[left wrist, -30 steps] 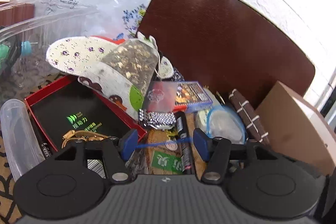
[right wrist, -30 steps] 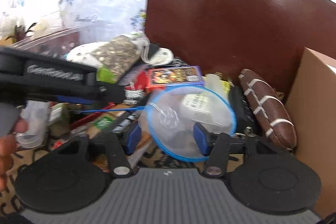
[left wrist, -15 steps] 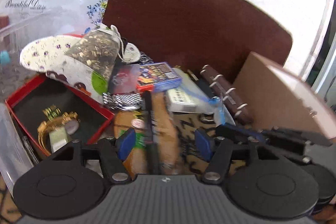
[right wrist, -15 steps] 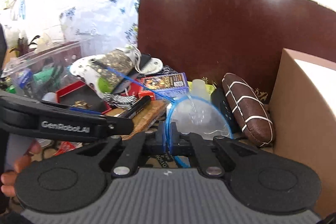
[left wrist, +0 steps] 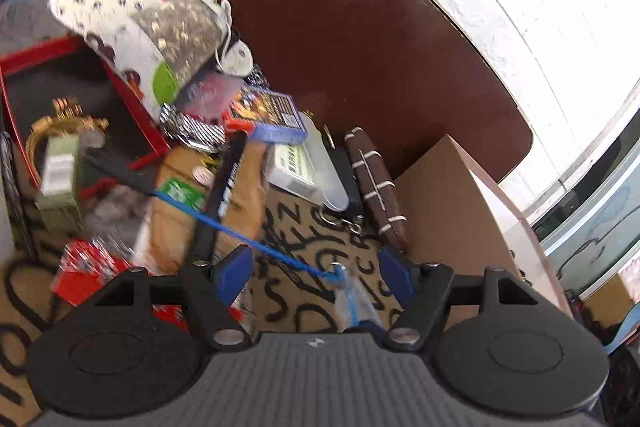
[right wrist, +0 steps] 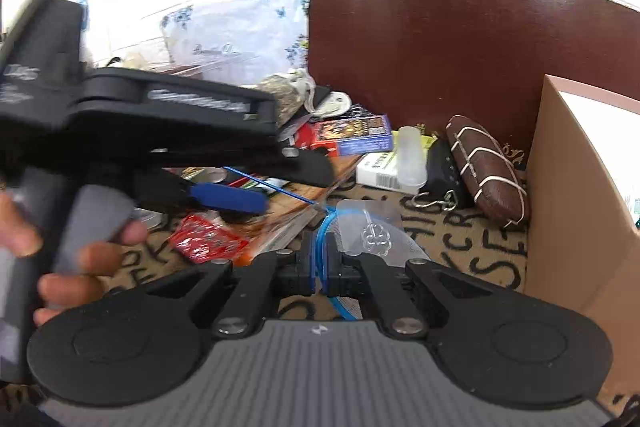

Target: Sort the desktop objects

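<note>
Left wrist view: left gripper (left wrist: 314, 269) jaws apart and just widening, nothing pressed; blue cord (left wrist: 224, 227) crosses between them, blurred.

Right wrist view: right gripper (right wrist: 320, 273) clamped on blue-rimmed clear plastic pouch (right wrist: 372, 235) above lettered desk mat (right wrist: 472, 243); pouch's lower part hidden.

A brown case (right wrist: 487, 174) is showing white stripes, a mat (left wrist: 304, 239) is wearing black letters on tan — a red box (left wrist: 24, 75) is sitting beside a blue-and-orange card pack (right wrist: 352, 135).
</note>
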`<action>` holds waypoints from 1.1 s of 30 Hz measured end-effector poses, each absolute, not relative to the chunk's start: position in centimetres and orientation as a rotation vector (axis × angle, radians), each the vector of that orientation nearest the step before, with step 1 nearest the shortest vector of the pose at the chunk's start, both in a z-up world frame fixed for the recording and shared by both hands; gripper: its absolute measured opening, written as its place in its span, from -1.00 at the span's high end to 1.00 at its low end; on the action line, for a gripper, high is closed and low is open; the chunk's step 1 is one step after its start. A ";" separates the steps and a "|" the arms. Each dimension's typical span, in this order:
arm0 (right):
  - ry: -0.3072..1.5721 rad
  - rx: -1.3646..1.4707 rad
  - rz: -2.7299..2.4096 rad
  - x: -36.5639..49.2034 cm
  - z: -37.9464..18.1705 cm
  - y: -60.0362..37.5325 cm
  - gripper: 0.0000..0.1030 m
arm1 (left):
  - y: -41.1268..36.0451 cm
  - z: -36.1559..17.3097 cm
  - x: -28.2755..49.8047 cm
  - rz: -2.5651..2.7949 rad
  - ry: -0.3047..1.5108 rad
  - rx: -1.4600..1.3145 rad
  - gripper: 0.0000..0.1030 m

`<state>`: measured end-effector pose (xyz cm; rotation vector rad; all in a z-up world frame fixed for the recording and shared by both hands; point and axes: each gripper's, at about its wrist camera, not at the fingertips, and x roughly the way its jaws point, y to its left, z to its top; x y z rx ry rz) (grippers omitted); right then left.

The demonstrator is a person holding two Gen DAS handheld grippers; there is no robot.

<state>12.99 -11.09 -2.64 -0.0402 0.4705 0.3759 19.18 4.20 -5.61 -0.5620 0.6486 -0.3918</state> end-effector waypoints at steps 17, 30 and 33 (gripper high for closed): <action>0.472 0.014 0.378 8.3 -2.4 -12.8 0.37 | 4.1 -6.3 16.8 -0.352 0.670 -0.587 1.00; 0.561 0.195 0.380 9.9 -3.0 -15.2 0.11 | 3.8 -5.6 14.4 -0.412 0.632 -0.525 1.00; 0.567 0.213 0.424 8.6 -3.0 -16.1 0.04 | 3.9 -5.6 14.2 -0.396 0.629 -0.514 1.00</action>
